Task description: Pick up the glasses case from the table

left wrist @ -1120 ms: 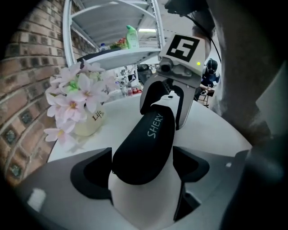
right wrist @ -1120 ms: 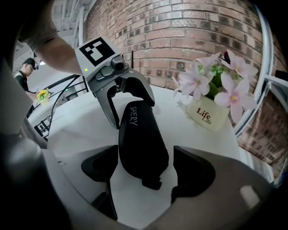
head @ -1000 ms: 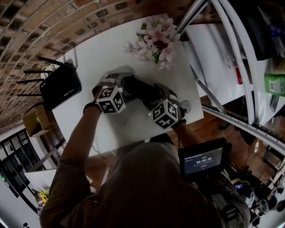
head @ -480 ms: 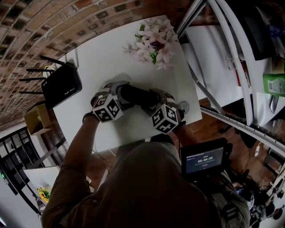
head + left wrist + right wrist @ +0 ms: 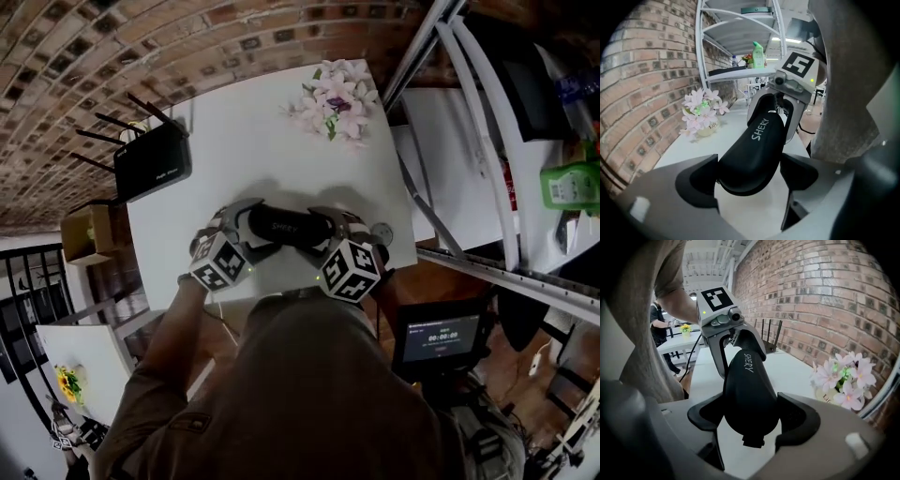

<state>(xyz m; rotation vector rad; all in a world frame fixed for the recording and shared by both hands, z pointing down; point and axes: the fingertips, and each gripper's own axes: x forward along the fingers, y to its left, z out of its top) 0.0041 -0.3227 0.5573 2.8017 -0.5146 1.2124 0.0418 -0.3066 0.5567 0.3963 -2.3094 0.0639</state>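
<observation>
OK so the big change: a second ago the black, rounded hard-shell glasses case (image 5: pixel 284 228) sits slanted in the middle of the white worktop (image 5: pixel 244 131), running from upper left down to lower right in the head view. Now it's swung round to nearly level across the frame and sits closer to the worktop's near edge, at the lower middle of the frame. In both gripper views I can see bare white surface under it, so I'd say you've got it off the worktop and the pick is basically done.

Your left tongs (image 5: pixel 246 230) are clamped on its left end and your right tongs (image 5: pixel 328 230) on its right end, pads pressing on both sides of the shell.

Its long axis runs left to right between your two hands, the right end dipping a touch. The lettered face points up at you, and each gripper view looks straight down its length. The pot of pink flowers (image 5: pixel 335 98) is well apart, upper right.
</observation>
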